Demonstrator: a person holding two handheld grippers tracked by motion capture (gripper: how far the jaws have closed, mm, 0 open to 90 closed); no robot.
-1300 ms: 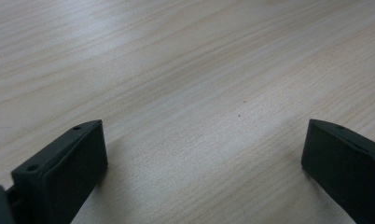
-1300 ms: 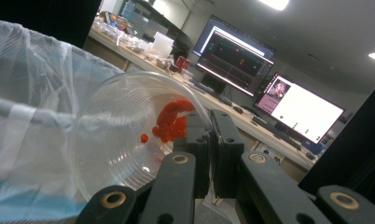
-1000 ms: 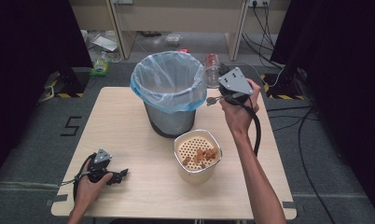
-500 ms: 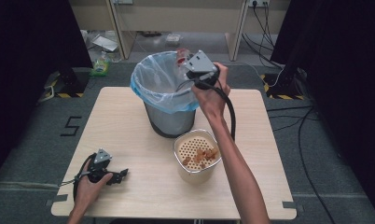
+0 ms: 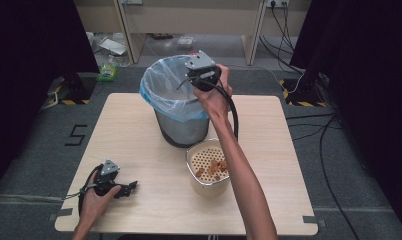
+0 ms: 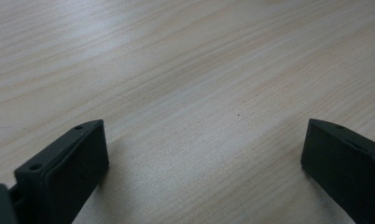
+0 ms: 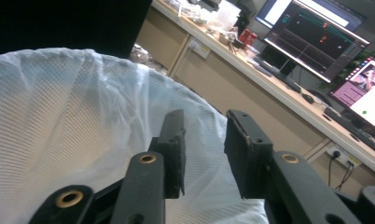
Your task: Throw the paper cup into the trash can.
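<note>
We see the bin (image 5: pixel 181 107), lined with a blue bag (image 7: pixel 59 130), standing at the far middle of the table (image 5: pixel 139 130). Over its rim on the right side hangs our right gripper (image 7: pixel 204 149); its jaws have just been opening and stand apart with nothing between them. Just in front of the bin sits a strainer bowl (image 5: pixel 209 167) holding orange bits. Well in front and left of the bin, our left gripper (image 6: pixel 199 154) rests on the table, jaws wide apart and empty.
</note>
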